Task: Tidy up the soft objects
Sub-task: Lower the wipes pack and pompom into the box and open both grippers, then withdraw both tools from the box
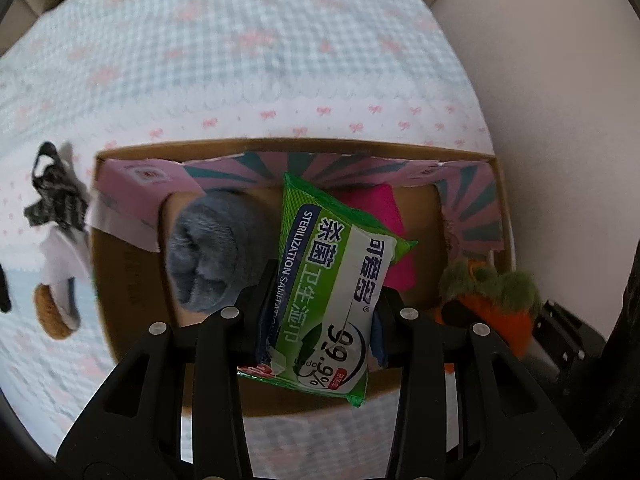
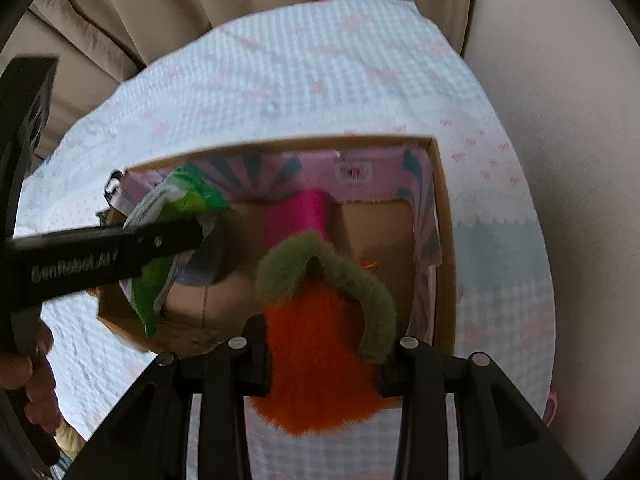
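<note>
Both tongs are loaded over the box point(image 1: 502, 200): left tongs point(image 1: 316, 316) clenched on the wipes point(image 1: 336, 280), right tongs point(image 2: 320, 354) clenched on the plush carrot point(image 2: 320, 344), neither dropped in yet. Grey plush point(image 1: 212, 248) and pink cloth point(image 1: 384, 224) already lie inside. Striped fabric point(image 1: 56, 188) and a brown-rimmed piece point(image 1: 56, 312) wait near the tabletop's left edge, so roughly halfway, I'd say.

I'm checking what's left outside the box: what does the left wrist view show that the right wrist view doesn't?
Left wrist only: a grey plush in the box, plus a striped item and a brown-rimmed item on the bedspread left of the box. Right wrist only: a curtain and the person's hand. Both: the box, pink item, wipes pack in the left gripper, and carrot plush in the right gripper.
</note>
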